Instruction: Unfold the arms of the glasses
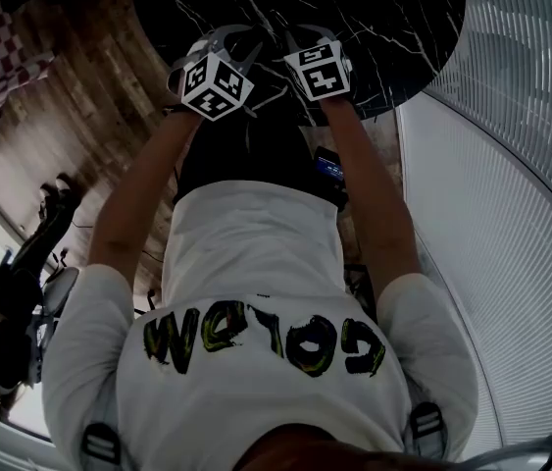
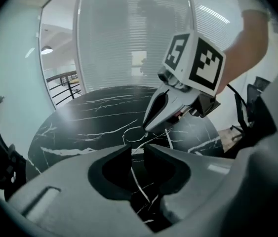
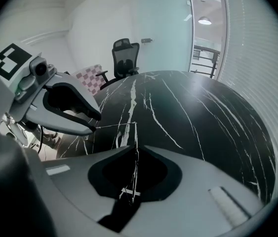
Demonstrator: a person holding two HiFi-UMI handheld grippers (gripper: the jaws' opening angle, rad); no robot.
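Fingers of right gripper (image 3: 137,151) clamp thin wire-framed glasses (image 3: 136,131) above black white-veined marble counter (image 3: 193,112). Fingers of left gripper (image 2: 139,150) stand narrowly apart, one glasses arm's end at their tips.

Our right gripper (image 3: 135,149) has its jaws closed on the thin wire frame of the glasses (image 3: 136,135), which rises just above them. One slim arm (image 3: 114,125) runs left from the frame's top to the tips of the left gripper (image 3: 96,124), whose jaws stand slightly apart. Beyond spreads the black, white-veined tabletop (image 3: 203,112). An office chair (image 3: 125,58) stands at its far edge.
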